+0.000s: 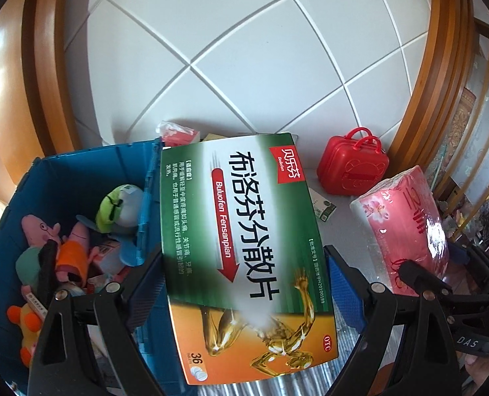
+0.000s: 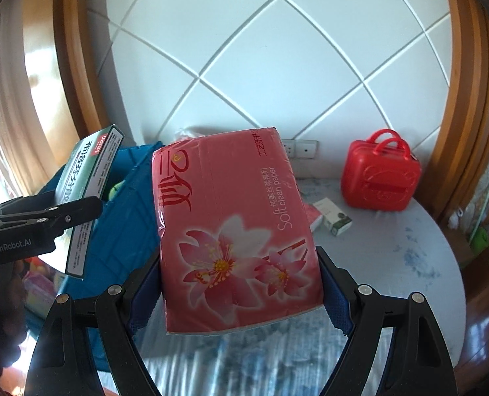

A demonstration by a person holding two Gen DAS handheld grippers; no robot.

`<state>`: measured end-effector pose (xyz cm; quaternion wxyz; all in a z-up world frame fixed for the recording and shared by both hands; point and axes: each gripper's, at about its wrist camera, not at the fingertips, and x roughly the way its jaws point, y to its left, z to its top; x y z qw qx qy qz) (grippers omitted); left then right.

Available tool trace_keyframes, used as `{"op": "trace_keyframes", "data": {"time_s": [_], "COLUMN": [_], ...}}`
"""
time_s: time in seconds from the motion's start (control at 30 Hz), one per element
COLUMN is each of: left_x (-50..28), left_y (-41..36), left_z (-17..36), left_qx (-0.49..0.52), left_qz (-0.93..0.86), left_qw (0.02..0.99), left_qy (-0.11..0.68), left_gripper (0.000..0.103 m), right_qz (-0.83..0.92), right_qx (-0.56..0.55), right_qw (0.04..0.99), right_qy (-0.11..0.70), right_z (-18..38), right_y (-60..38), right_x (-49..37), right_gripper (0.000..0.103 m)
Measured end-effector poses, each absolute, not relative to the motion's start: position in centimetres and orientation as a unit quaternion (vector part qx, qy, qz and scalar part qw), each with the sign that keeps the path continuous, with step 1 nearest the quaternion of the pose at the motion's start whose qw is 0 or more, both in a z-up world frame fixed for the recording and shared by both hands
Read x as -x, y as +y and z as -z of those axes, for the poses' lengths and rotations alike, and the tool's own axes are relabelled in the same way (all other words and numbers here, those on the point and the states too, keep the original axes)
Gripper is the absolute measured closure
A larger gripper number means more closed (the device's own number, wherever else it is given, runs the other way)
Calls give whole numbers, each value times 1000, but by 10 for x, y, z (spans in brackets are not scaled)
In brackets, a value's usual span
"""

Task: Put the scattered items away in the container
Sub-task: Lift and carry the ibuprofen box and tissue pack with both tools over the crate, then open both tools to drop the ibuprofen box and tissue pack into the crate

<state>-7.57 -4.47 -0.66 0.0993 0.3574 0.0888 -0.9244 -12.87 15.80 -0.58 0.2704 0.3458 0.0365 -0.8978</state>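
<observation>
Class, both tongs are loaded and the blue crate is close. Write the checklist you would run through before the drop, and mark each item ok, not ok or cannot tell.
1. Left tongs grip the medicine box on both sides: ok.
2. Right tongs grip the pink tissue pack on both sides: ok.
3. Blue crate open on top: ok.
4. Room left above the plush toys inside: ok.
5. Medicine box fully over the crate opening: not ok, it overlaps the crate's right wall.
6. Tissue pack over the opening: cannot tell.
</observation>
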Motion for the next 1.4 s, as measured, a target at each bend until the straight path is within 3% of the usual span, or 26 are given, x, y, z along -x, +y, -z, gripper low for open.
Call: {"op": "trace_keyframes", "data": {"time_s": [0.57,1.4], "left_x": [-2,-88], "left_y": [-172,-310], "left_z": [-12,17], "left_qx": [-336,-368], "left_qz": [918,864], "left_qw": [167,307], "left_qy": [127,154], "left_gripper": [12,12], "right_qz": [869,798], "right_qx": [-330,-342], "right_qw": [362,481], "right_qy": [75,120], "right_z": [-17,-4], "right_y": [5,-170], "right_x": [91,71], "right_gripper": [19,19]}}
